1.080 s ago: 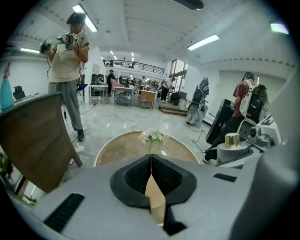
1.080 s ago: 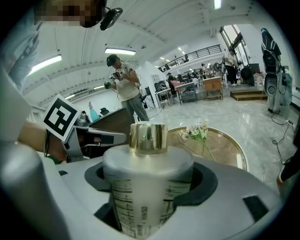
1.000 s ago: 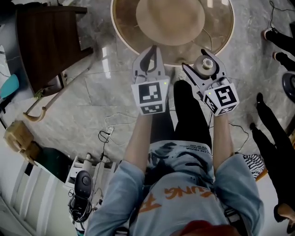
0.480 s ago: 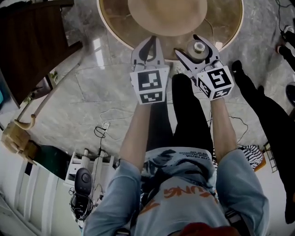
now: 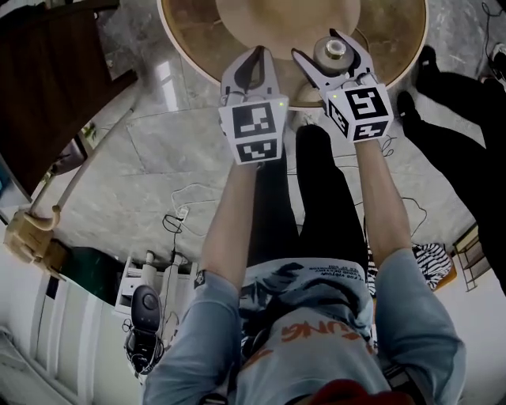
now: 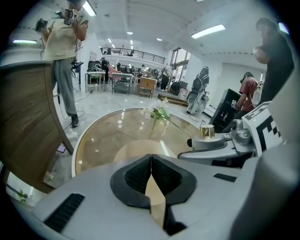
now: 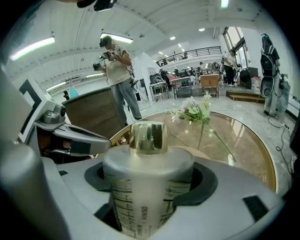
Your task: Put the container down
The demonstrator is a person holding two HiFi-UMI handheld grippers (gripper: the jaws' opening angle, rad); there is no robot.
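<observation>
**Over the round table: container clamped in the right tongs**

From the head view, looking steeply down: holds a small round container (image 5: pixel 332 51) between the two grey jaws of the right gripper (image 5: pixel 319 46). Under it, the near part of a round glass-topped table (image 5: pixel 198 39) with a pale rim and a tan disc (image 5: pixel 277 12) beneath the glass. Just to the left, level with it and close but apart, the left gripper (image 5: pixel 256 54), jaws pressed together on nothing. Below both, glossy grey marble floor (image 5: pixel 158 150).

Along the left gripper view: dark ribbed pads (image 6: pixel 138 176) meeting in one seam, nothing between them. Off to the right and slightly ahead, the container again, its shiny gold cap (image 6: pixel 207 131) standing above the other tongs' grey fingers. On the far side of the tabletop, a green spray of flowers (image 6: pixel 159 112).

Along the right gripper view: frosted white cylinder, upright, printed with dark lettering. Seated in the curved dark pads and squeezed from both sides. Cap straight-sided and mirror-bright. Underside hidden by the jaws, so cannot tell whether touching the glass.
</observation>
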